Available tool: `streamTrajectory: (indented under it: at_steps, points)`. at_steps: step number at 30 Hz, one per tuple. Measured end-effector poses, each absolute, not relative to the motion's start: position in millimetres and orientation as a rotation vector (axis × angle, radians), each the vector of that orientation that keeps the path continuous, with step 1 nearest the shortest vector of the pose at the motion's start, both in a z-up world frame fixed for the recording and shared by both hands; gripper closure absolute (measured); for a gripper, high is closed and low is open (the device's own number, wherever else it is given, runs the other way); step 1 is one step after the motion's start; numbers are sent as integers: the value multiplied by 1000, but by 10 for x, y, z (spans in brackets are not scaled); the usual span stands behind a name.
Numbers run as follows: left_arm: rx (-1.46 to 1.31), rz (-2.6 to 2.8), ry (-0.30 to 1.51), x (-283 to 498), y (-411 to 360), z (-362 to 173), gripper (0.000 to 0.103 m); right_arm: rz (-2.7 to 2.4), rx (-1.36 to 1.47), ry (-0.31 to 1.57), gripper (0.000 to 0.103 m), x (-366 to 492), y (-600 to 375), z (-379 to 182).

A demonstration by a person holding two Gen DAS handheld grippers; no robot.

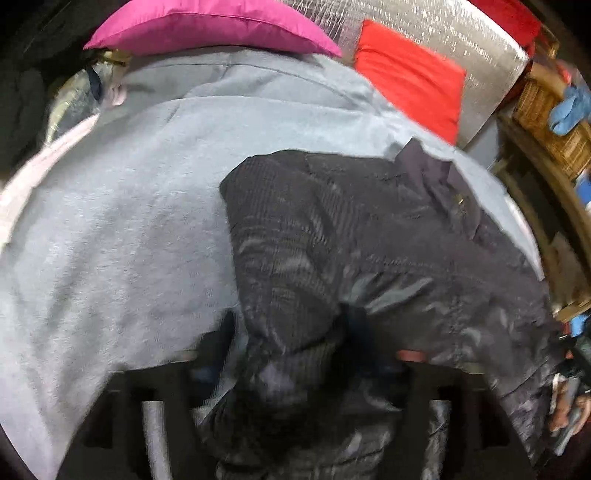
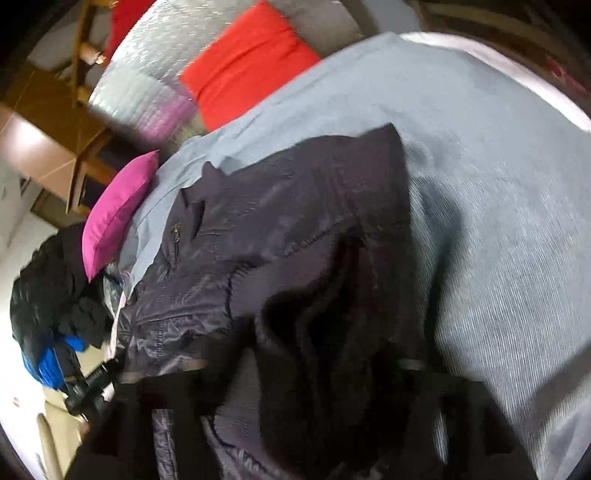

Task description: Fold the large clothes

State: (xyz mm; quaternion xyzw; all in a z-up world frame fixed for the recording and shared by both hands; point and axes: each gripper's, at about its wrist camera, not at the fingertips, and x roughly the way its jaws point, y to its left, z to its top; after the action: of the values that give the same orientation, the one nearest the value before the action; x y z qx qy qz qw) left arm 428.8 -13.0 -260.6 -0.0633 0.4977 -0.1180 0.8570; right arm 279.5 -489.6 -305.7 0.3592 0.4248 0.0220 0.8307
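Observation:
A dark puffy jacket (image 1: 369, 240) with a zip pocket lies crumpled on a grey-blue blanket (image 1: 110, 221) that covers a bed. In the left wrist view my left gripper (image 1: 308, 354) stands with its fingers wide apart, a bunched fold of the jacket lying between them. In the right wrist view the jacket (image 2: 295, 229) shows its black inner lining, and my right gripper (image 2: 301, 365) is also wide open with that lining between its fingers. At the far right edge of the left wrist view a hand (image 1: 569, 406) shows.
A magenta pillow (image 1: 207, 26) and a red pillow (image 1: 410, 81) lie at the head of the bed against a silver quilted panel (image 1: 443, 33). A wicker basket (image 1: 546, 110) stands on wooden shelving. A heap of dark and blue clothes (image 2: 48, 295) lies beside the bed.

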Motion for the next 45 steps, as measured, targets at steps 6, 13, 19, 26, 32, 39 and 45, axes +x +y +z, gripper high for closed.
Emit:
streamTrajectory:
  at_steps: [6, 13, 19, 26, 32, 39, 45]
  points:
    - [-92, -258, 966, 3930, -47, -2346, 24, 63, 785, 829, 29, 2494, -4958, -2869]
    - [-80, -238, 918, 3395, 202, -2262, 24, 30, 822, 794, 29, 1930, -5217, -2816]
    - [-121, -208, 901, 2888, 505, -2310, 24, 15, 888, 761, 29, 1397, -5326, -2867]
    - [-143, -207, 957, 2433, 767, -2528, 22, 46, 937, 728, 29, 756, -5327, -2962]
    - [-259, -267, 1000, 2042, 946, -2742, 22, 99, 975, 733, 29, 334, -5219, -3106]
    - [-281, -292, 968, 1672, 784, -2816, 31, 124, 960, 777, 29, 201, -5010, -3205]
    - [-250, -176, 1013, 1486, 771, -2951, 28, 107, 927, 811, 29, 87, -4872, -3268]
